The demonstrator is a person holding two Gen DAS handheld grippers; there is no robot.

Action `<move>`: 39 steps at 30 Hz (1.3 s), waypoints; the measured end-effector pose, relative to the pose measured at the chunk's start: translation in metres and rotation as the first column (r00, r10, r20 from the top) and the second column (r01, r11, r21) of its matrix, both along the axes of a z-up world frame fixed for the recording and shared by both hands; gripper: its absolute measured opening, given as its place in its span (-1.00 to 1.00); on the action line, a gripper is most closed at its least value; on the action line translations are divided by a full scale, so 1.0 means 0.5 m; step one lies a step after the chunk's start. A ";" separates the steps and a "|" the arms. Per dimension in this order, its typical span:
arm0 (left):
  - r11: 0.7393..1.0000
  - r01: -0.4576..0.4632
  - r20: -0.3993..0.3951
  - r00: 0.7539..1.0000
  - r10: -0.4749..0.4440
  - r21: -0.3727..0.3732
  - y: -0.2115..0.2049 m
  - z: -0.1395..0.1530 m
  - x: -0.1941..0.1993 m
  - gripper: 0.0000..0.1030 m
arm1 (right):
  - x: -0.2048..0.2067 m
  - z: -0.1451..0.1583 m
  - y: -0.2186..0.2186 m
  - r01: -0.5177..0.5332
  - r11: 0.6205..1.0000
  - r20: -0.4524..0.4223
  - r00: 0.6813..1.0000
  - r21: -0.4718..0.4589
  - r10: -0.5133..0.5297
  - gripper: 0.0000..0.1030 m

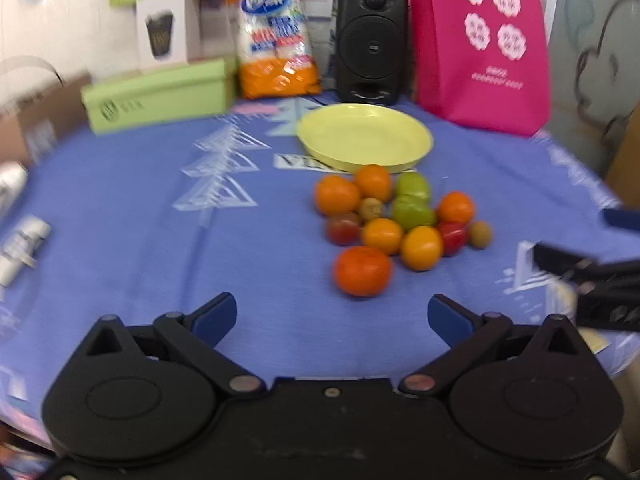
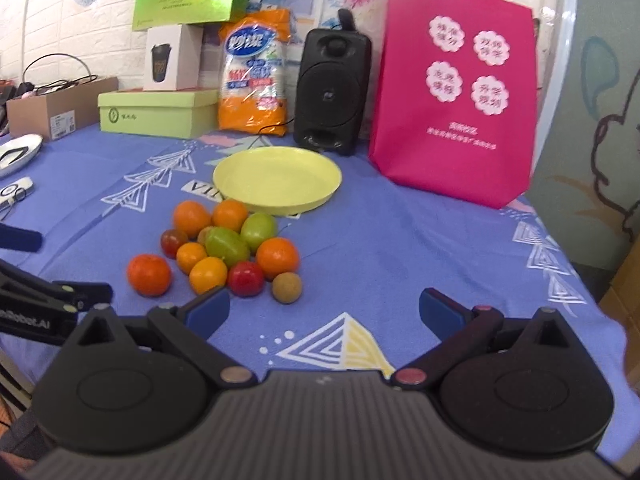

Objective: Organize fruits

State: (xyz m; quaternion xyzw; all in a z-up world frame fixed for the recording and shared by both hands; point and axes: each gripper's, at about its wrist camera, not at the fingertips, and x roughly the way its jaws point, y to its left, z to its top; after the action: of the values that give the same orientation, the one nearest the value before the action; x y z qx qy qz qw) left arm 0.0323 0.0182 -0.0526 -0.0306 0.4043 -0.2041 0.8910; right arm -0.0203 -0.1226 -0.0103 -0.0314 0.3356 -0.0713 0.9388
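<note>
A pile of small fruits (image 1: 400, 220) lies on the blue tablecloth: oranges, green fruits, red tomatoes and brown longans. It also shows in the right wrist view (image 2: 228, 252). An empty yellow plate (image 1: 364, 136) sits just behind the pile, also seen in the right wrist view (image 2: 278, 180). My left gripper (image 1: 332, 316) is open and empty, just short of the nearest orange (image 1: 362, 271). My right gripper (image 2: 324, 310) is open and empty, to the right of the pile, near a brown longan (image 2: 286, 287).
At the back stand a black speaker (image 2: 332, 88), a pink bag (image 2: 456, 96), an orange-and-white packet (image 2: 254, 80) and green boxes (image 2: 156, 114). A cardboard box (image 2: 60, 108) and a white dish (image 2: 18, 152) sit far left.
</note>
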 end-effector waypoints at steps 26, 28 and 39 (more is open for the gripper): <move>0.989 0.081 0.154 0.983 -0.100 0.126 -0.090 -0.082 0.103 0.68 | 0.112 -0.128 -0.021 -0.148 0.989 -0.057 0.988 -0.023 0.147 0.18; 0.986 0.096 0.153 0.981 -0.116 0.135 -0.095 -0.080 0.103 0.58 | 0.108 -0.128 -0.022 -0.157 0.987 -0.058 0.986 -0.044 0.155 0.27; 0.986 0.162 0.119 0.979 -0.166 0.044 -0.078 -0.076 0.120 -0.24 | 0.093 -0.118 -0.038 -0.170 0.985 -0.049 0.985 -0.034 0.168 0.72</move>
State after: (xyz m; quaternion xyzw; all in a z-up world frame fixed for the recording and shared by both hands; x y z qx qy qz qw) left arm 0.0924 -0.0207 -0.0904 0.0306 0.3534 -0.2715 0.8947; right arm 0.0261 -0.1414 -0.0695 -0.0793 0.3518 0.0029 0.9327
